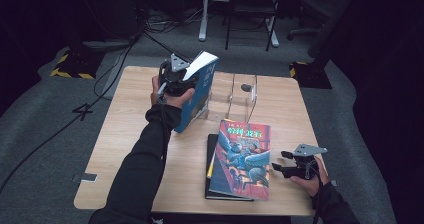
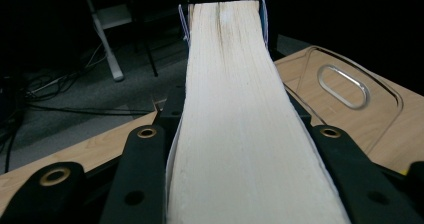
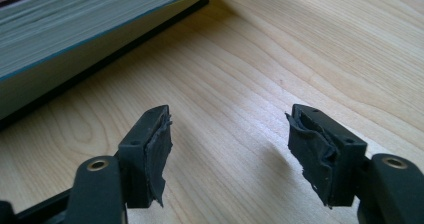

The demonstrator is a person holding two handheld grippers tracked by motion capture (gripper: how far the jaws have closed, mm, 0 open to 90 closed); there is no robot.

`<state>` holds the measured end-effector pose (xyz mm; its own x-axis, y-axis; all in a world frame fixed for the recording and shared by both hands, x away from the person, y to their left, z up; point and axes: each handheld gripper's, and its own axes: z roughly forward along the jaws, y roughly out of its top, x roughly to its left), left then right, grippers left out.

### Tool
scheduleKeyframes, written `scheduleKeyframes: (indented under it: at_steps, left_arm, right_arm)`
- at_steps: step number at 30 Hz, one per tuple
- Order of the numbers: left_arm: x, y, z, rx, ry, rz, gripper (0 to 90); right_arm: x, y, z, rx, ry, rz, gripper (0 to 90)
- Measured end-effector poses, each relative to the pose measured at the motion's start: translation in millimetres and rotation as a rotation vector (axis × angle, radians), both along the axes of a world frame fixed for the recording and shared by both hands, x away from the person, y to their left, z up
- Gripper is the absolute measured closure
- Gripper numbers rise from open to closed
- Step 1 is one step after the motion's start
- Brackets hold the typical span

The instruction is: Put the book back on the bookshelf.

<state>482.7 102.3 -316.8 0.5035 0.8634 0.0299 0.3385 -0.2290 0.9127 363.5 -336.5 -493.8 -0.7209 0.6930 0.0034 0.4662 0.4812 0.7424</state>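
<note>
My left gripper (image 1: 189, 84) is shut on a thick blue book (image 1: 199, 96), held up on end and tilted above the back of the wooden table (image 1: 130, 144). In the left gripper view the book's cream page edge (image 2: 235, 124) runs up between the two black jaws, which press on its covers. A colourful paperback (image 1: 242, 159) lies flat on a black book (image 1: 211, 170) at the front middle. My right gripper (image 1: 278, 168) rests just right of that stack, open, with bare wood between its fingers (image 3: 150, 154); the stack's page edges (image 3: 75, 24) show close by.
A clear acrylic book stand (image 1: 235, 96) stands at the back middle, right of the raised book; its panel with a slot handle (image 2: 345, 86) lies close to the book. Chair and desk legs (image 1: 235, 19) stand beyond the table, and cables (image 1: 110, 79) trail over the floor.
</note>
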Motion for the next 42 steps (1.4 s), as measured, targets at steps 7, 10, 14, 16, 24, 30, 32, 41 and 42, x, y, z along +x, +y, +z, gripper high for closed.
scheduleKeyframes:
  at_steps: [7, 10, 14, 16, 24, 30, 32, 41, 42]
  left_arm:
    - [13.2, -10.9, 10.6, -0.004, -0.009, 0.048, 60.2]
    - [19.5, -16.6, 11.9, -0.003, -0.014, 0.08, 60.2]
    - [28.6, -26.3, 11.5, 0.009, -0.023, 0.128, 60.2]
    - [33.6, -29.6, 11.0, 0.01, -0.025, 0.145, 60.2]
    - [51.2, -39.6, 6.0, 0.0, -0.034, 0.21, 60.2]
    - [59.0, -45.1, -6.4, -0.01, -0.056, 0.24, 60.1]
    - [61.3, -44.3, -11.3, -0.022, -0.054, 0.241, 60.1]
    - [57.3, -36.6, -17.0, -0.03, -0.06, 0.218, 59.2]
    - [56.2, -34.4, -17.5, -0.023, -0.059, 0.218, 59.0]
  right_arm:
    - [-0.8, 0.8, 1.0, 0.003, -0.002, 0.006, 34.3]
    - [-1.0, 0.8, 1.2, 0.005, -0.004, 0.008, 34.3]
    - [-1.4, 1.2, 1.5, 0.007, -0.004, 0.012, 34.3]
    - [-1.6, 1.2, 1.6, 0.008, -0.006, 0.014, 34.3]
    - [-1.6, 0.3, 1.6, 0.017, -0.005, 0.015, 34.4]
    - [-1.8, 2.0, 1.7, 0.016, -0.008, 0.024, 34.4]
    - [-2.1, 1.5, 1.8, 0.019, -0.007, 0.022, 34.4]
    - [-2.1, 0.9, 2.0, 0.017, -0.009, 0.023, 34.4]
    - [-2.2, 0.8, 2.1, 0.018, -0.009, 0.022, 34.4]
